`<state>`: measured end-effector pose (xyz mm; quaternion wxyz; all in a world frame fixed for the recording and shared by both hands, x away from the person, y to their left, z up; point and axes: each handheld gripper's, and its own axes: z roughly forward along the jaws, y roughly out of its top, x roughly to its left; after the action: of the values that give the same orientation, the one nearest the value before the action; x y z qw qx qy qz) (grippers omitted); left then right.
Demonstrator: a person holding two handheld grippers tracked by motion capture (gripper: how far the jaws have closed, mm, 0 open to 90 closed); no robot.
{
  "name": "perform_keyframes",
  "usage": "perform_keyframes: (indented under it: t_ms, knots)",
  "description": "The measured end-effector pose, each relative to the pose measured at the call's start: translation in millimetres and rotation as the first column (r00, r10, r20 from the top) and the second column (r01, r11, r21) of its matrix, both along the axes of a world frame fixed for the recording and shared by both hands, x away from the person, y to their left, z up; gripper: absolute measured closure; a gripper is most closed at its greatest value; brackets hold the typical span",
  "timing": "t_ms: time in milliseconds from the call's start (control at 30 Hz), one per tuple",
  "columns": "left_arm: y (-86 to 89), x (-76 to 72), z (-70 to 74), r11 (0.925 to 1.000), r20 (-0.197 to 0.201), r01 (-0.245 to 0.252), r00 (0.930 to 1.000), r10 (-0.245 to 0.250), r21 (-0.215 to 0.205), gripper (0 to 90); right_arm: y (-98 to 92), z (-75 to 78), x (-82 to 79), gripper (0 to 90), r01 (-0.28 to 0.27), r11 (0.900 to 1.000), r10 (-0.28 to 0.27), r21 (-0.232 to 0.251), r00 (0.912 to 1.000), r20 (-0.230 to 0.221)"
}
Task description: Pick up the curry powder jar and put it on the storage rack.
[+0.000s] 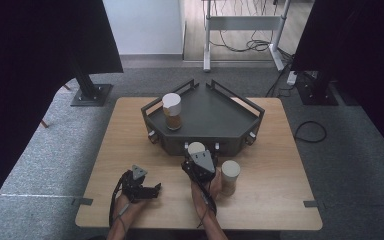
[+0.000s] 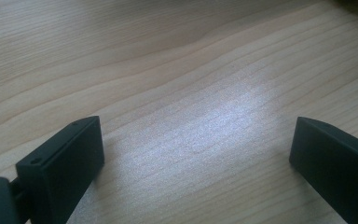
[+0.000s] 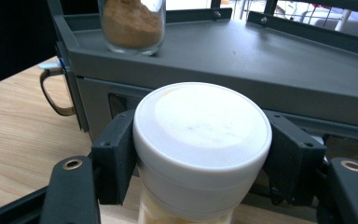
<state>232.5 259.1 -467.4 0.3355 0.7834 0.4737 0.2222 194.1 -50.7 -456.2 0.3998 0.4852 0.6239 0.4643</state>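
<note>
Just before the dark tray, near the surface's middle, the right claw clamps both jaws on a white-lidded jar, held upright. Left claw rests wide apart over bare wood, gripping nothing. Another jar stands beside the right hand.

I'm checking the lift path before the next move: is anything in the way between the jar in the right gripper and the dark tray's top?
The right gripper holds the white-lidded jar just before the tray. The tray's front wall rises ahead; above it the near deck looks free. Another jar stands at its left.
</note>
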Motion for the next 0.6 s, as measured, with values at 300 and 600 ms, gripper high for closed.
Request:
perform_keyframes:
  t_ms: [300, 600]
  knots:
    - [-0.1, -0.1, -0.3, 1.0000, 0.001, -0.001, 1.0000, 0.001, -0.002, 2.7, -7.7, 12.3, -4.4, 32.8, -0.036, 0.999, 0.036, 0.010, 0.9993, 0.010]
    - [0.0, -0.1, -0.2, 1.0000, 0.001, -0.001, 1.0000, 0.001, -0.002, 2.7, -17.9, 29.2, -6.2, 32.8, -0.081, 0.997, 0.081, 0.015, 0.9967, 0.013]
